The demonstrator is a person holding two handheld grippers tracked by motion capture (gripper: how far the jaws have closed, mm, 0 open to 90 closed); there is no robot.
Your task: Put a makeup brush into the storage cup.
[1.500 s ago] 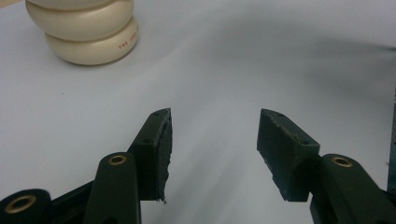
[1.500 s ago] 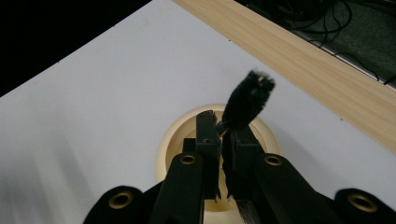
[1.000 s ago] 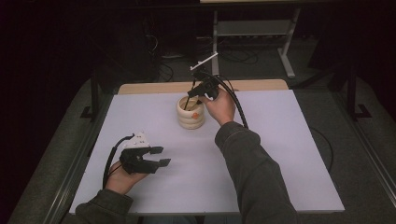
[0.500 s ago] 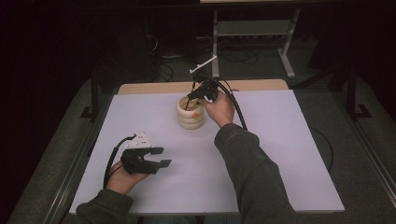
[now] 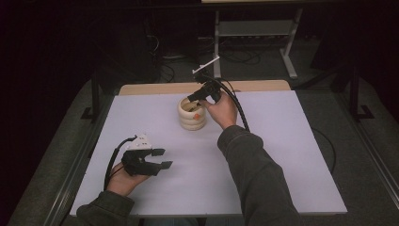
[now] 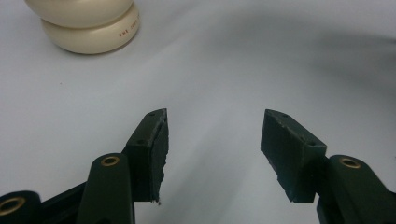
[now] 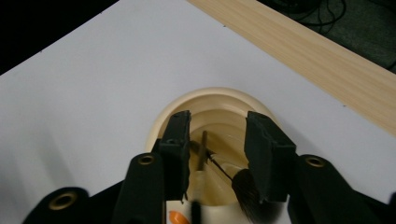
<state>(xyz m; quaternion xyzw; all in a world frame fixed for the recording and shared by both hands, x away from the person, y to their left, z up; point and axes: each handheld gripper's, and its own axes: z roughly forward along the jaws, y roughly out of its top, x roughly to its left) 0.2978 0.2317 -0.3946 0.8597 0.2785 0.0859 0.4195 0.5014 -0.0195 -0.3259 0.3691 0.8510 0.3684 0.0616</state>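
White worktop (image 5: 282, 155) spreads out under the cream cup (image 5: 192, 114) near its far edge, where the right claw (image 5: 195, 97), just opening over the brushes (image 7: 243, 186) inside, should lift straight up, while the left claw (image 5: 162, 158) waits spread and empty

One fixed camera overhead, one riding on each gripper.
The high view looks forward and down over the whole table (image 5: 291, 141) from the person's side. The left gripper view sits low and close to the tabletop, facing the cup (image 6: 88, 25) from well off. The right gripper view looks steeply down into the same cup (image 7: 219, 100) from just above. All three views share the cup (image 5: 192, 113) and table.
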